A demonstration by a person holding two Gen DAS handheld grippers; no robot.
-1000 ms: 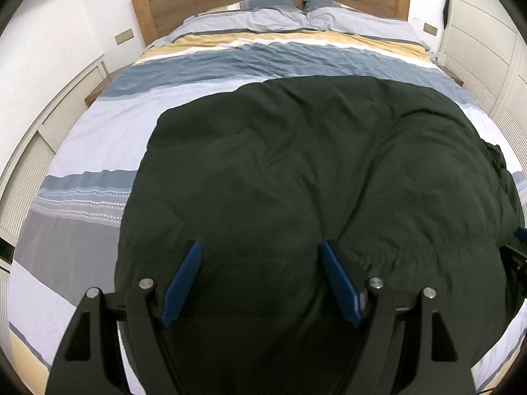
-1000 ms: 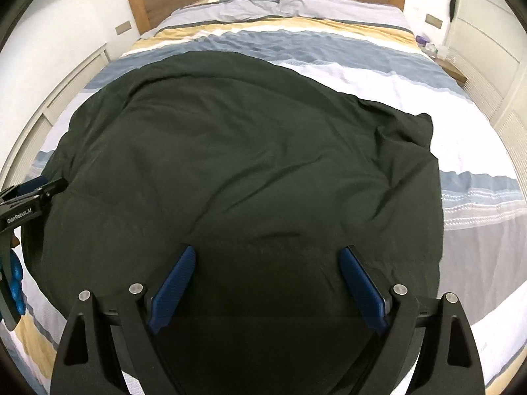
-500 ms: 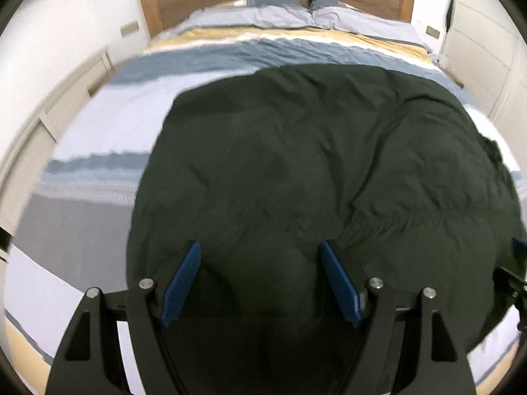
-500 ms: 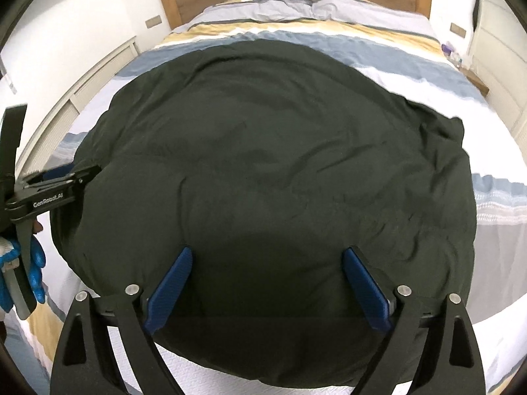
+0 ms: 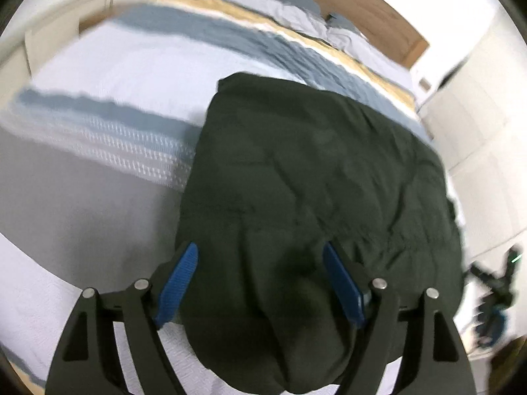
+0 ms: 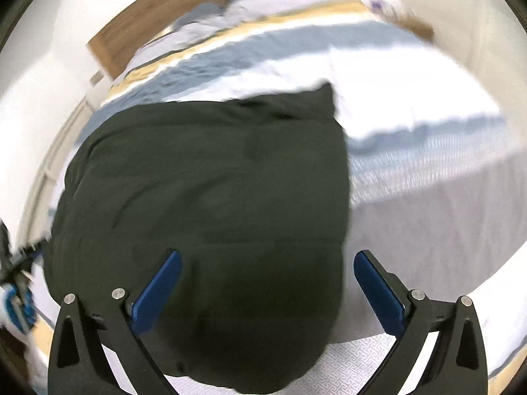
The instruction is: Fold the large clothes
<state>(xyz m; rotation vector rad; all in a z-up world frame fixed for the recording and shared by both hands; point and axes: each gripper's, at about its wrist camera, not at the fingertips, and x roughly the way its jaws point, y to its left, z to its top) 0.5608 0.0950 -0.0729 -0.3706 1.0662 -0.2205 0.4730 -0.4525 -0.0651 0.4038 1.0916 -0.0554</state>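
Note:
A large dark green garment (image 5: pixel 313 197) lies spread on the striped bed; it also shows in the right wrist view (image 6: pixel 214 197). My left gripper (image 5: pixel 260 283) is open and empty above the garment's near left part, its blue pads (image 5: pixel 179 283) apart. My right gripper (image 6: pixel 266 289) is open and empty over the garment's near right edge, its right pad (image 6: pixel 378 296) past the cloth over the grey bedding. The right gripper shows blurred at the left wrist view's right edge (image 5: pixel 494 283). The left gripper shows blurred at the right wrist view's left edge (image 6: pixel 16 263).
The bed (image 5: pixel 98 98) has a blue, white, yellow and grey striped cover, pillows (image 5: pixel 296 16) and a wooden headboard (image 6: pixel 197 3). White cabinets stand at the left (image 5: pixel 66 10) and a white wardrobe at the right (image 5: pixel 477 115). Both views are motion-blurred.
Both grippers have pulled back and swung outward: the left view now tilts right, the right view tilts left. The garment's near edge has come into sight in both. Both stay open.

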